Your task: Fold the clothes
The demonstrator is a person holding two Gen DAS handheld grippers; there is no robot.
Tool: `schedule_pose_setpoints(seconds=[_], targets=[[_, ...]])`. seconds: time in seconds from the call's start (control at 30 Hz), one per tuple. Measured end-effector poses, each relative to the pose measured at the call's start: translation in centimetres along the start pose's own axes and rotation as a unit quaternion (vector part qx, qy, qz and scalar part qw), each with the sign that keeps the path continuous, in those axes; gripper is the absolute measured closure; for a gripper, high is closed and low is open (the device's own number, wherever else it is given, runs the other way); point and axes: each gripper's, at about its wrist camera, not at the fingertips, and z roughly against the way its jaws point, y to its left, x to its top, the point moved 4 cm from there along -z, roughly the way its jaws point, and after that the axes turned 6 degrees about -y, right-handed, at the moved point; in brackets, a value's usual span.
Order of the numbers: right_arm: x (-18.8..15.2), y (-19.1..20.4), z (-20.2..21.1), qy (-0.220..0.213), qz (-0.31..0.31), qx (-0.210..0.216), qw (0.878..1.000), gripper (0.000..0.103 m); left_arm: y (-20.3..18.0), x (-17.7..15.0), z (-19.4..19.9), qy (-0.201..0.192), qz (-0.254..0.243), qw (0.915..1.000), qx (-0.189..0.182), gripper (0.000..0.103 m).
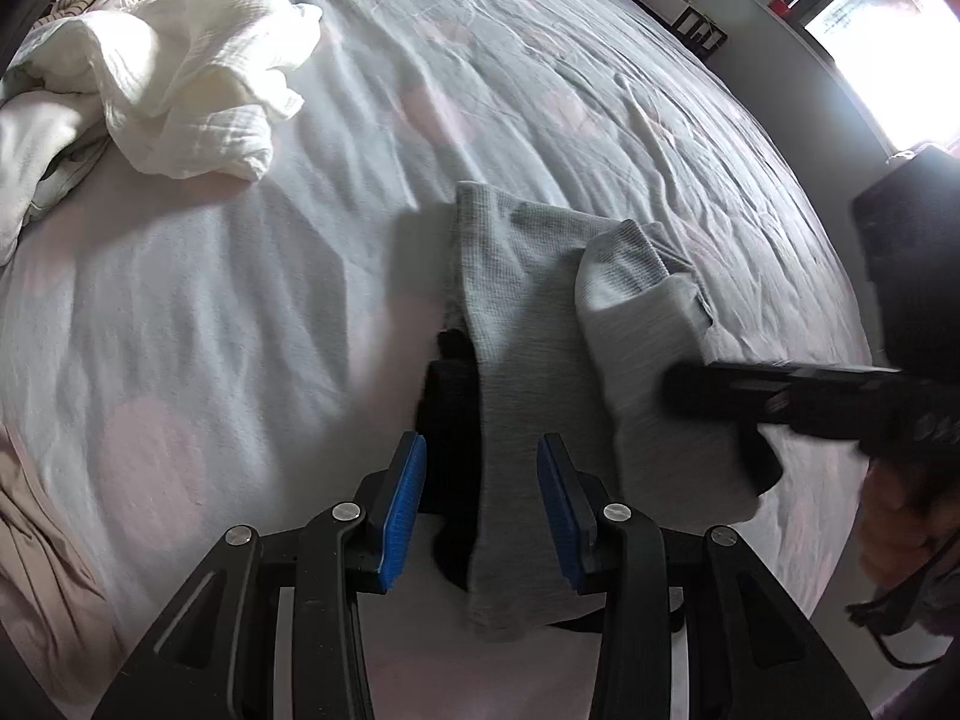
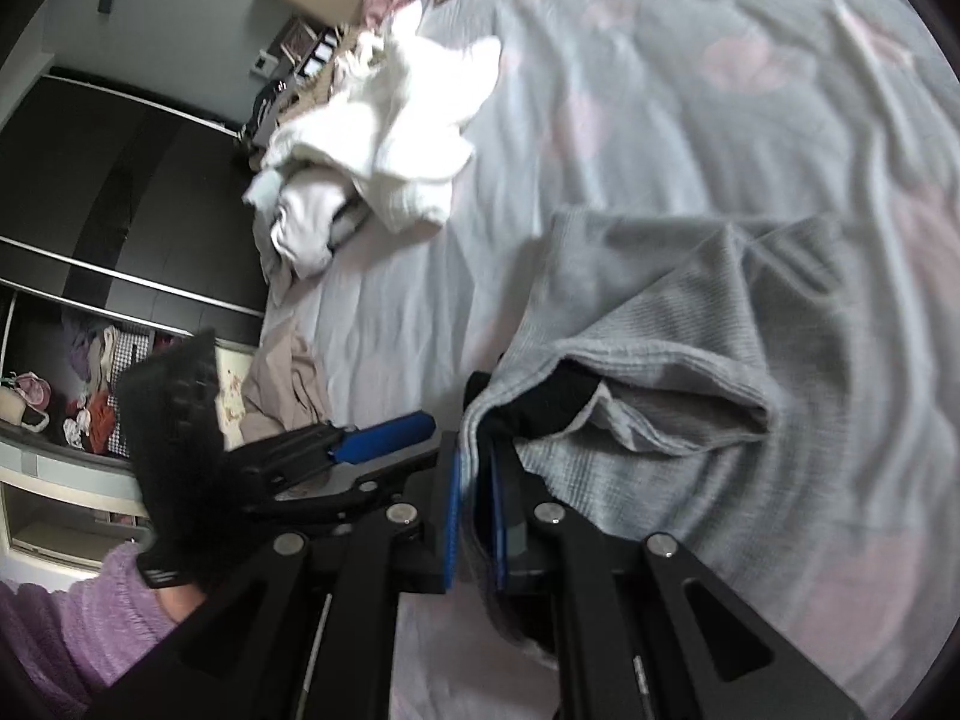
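Grey waffle-knit garment with a black lining or inner layer (image 1: 528,324) lies on the near part of the bed, partly folded over itself, its cloth running down between the two tools.

Beneath it spreads the pale grey bedsheet printed with faint pink shapes (image 1: 252,312), wrinkled and covering nearly the whole left wrist view. At the far left of that sheet sits a crumpled heap of white textured cloth (image 1: 180,78), well apart from the grey garment; the right wrist view shows the same heap (image 2: 396,138) near the bed's edge. Beyond the bed in that view stands a dark wardrobe with silver rails (image 2: 120,192), with a shelf of mixed coloured items lower down. A bright window (image 1: 882,42) shows at the upper right of the left wrist view.

The right gripper (image 2: 477,516) is closed narrowly on an edge of the grey garment, a fold of grey and black cloth pinched between its blue pads; from the left wrist view it appears as a blurred black shape (image 1: 780,390) crossing over the folded part of the garment.

The left gripper (image 1: 480,510) stands partly open, its blue pads (image 1: 402,516) on either side of a strip of grey cloth, with no clear sign that they press it.

A lilac fuzzy sleeve (image 2: 78,630) shows at the lower left of the right wrist view.
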Motion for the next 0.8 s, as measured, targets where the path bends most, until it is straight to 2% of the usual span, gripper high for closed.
schedule_pose_setpoints(seconds=[0.17,0.33,0.43,0.6,0.7,0.8], targets=[[-0.6,-0.3,-3.6,0.021,0.007,-0.014,1.000,0.095,1.0,0.0,-0.5,0.004,-0.005,1.0000,0.002,0.063],[-0.8,-0.7,-5.3,0.041,0.018,-0.026,0.999,0.091,1.2,0.1,-0.7,0.010,-0.014,0.9998,0.010,0.063],[-0.8,0.0,-4.3,0.044,0.048,-0.041,0.997,0.088,0.8,0.7,-0.1,0.007,-0.016,0.9998,0.012,0.063],[-1.2,0.3,0.5,0.021,0.115,-0.092,0.989,0.087,-1.1,1.9,1.2,0.001,-0.029,0.9996,-0.004,0.063],[-1.6,-2.0,1.9,0.030,0.138,-0.159,0.977,0.090,-3.0,2.5,1.0,0.003,-0.045,0.9987,-0.023,0.063],[-1.6,-4.4,2.0,0.036,0.138,-0.182,0.973,0.091,-4.7,2.9,-0.4,0.011,-0.062,0.9975,-0.030,0.063]])
